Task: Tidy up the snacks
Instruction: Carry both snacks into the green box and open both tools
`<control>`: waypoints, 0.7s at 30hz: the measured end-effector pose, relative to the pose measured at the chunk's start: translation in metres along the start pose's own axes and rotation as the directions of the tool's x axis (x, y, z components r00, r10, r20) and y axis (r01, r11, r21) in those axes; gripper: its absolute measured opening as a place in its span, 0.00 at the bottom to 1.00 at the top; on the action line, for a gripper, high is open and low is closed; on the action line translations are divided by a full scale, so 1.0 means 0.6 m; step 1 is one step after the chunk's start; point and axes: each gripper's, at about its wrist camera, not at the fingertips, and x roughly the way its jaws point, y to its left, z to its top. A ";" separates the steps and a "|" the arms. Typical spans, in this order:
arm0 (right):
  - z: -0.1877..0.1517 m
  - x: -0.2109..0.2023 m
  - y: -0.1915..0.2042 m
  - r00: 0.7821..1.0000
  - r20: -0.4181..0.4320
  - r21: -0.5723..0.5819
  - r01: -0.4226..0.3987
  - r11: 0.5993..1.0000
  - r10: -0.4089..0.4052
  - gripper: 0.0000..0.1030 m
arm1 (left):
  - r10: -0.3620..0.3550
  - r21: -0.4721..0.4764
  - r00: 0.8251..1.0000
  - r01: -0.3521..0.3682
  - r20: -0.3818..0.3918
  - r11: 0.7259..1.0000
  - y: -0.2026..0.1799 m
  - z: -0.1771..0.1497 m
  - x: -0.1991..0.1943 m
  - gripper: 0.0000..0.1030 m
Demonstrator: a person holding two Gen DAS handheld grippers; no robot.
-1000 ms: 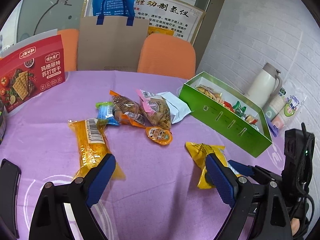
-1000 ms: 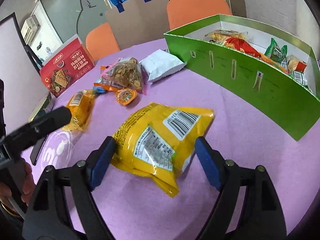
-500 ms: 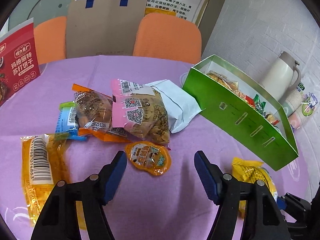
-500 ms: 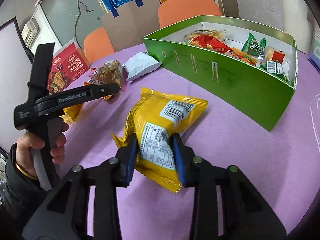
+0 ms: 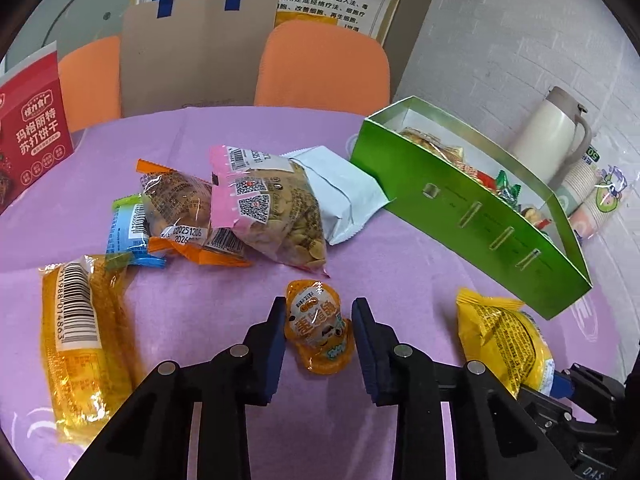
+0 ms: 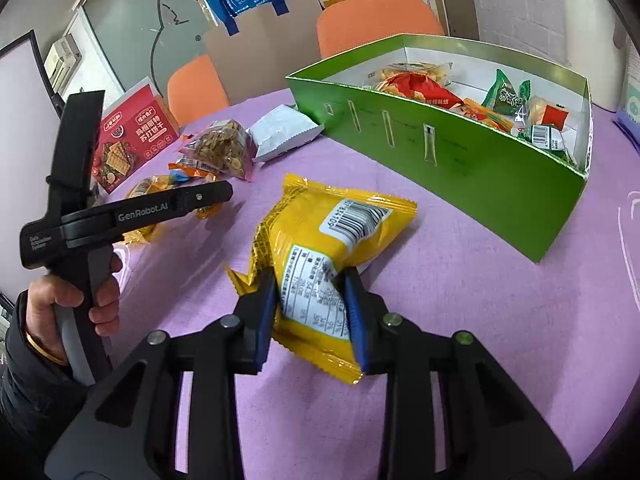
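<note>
Right hand-held gripper (image 6: 310,300) clamps yellow packet (image 6: 332,240); left hand-held gripper (image 5: 319,316) pads flank jelly cup (image 5: 318,326), contact unclear.

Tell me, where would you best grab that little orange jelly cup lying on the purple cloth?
Probably across its domed middle, coming from the near side with one finger on each flank, as the left gripper is placed now. The jelly cup lies flat on the tablecloth; its thin rim looks floppy, while the raised middle offers two sides to press.
</note>
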 end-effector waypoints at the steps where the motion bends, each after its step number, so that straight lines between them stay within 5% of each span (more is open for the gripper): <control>1: -0.001 -0.003 0.002 1.000 0.003 -0.001 -0.002 1.000 0.002 0.32 | -0.008 0.009 1.000 0.008 0.010 1.000 -0.006 -0.003 -0.012 0.31; 11: 0.020 -0.079 0.010 0.993 0.117 -0.013 -0.003 1.000 0.005 0.30 | -0.119 0.114 0.985 0.105 0.125 0.988 -0.088 0.039 -0.122 0.31; 21: 0.094 -0.140 -0.074 0.952 0.264 0.065 0.144 0.987 -0.156 0.30 | -0.169 0.202 0.978 0.143 0.118 0.969 -0.192 0.131 -0.093 0.31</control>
